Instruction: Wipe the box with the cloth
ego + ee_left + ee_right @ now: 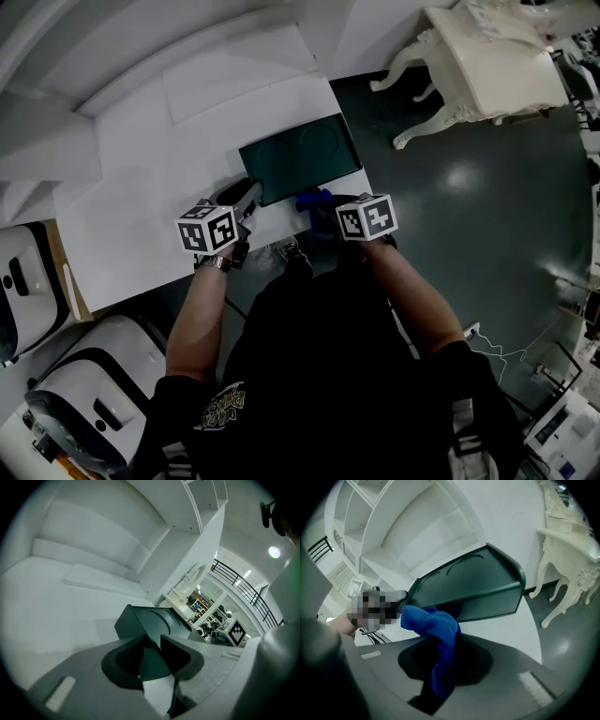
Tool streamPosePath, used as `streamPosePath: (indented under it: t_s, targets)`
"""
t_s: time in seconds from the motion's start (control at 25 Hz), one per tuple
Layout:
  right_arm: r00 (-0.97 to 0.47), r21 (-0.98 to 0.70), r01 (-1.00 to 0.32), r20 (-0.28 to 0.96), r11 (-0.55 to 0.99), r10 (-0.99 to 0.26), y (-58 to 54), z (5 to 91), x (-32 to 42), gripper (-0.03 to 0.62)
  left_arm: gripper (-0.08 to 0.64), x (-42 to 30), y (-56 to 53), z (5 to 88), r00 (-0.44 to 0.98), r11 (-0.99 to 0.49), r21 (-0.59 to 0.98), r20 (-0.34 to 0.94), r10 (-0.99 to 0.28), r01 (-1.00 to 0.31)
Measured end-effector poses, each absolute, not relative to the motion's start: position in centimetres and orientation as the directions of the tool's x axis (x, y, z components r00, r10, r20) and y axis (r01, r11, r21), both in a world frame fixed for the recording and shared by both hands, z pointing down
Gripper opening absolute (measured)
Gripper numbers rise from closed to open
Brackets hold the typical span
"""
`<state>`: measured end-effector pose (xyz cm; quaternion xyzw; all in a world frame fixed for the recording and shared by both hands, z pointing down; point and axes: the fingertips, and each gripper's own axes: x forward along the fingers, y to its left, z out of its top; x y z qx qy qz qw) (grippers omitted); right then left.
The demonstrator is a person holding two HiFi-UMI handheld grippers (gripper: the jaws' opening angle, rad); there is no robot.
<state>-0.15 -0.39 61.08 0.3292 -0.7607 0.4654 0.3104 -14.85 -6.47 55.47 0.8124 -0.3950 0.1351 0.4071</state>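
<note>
While the left tongs point(151, 655) pinch a corner of the dark green box point(158, 619) at lower centre, the right tongs point(446, 662) clamp the blue cloth point(432, 619) beside the box's edge.

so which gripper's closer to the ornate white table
Right: the right gripper, with the blue cloth, is at the box's edge toward the ornate white table; the left gripper clamps its farther corner.

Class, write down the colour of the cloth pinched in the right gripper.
The soft terry cloth is bright blue. It shows best in the right gripper view.
</note>
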Motion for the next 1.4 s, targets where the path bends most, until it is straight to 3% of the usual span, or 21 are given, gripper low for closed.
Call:
streamPosePath:
  t_s: [0.52, 1.4]
  targets:
    - [-0.53, -0.463, -0.844, 0.796, 0.269, -0.292, -4.4, 60.4, 8.7, 0.092, 0.114, -14.7, -6.5, 55.4, 0.619, -0.338, 0.527, 0.567, -0.543, -0.78]
    - [-0.533, -0.479, -0.846, 0.745, 0.234, -0.401, -8.0, 57.7, 16.6, 0.092, 0.093, -15.4, -6.2, 55.3, 0.493, -0.249, 0.441, 0.617, -0.613, -0.862]
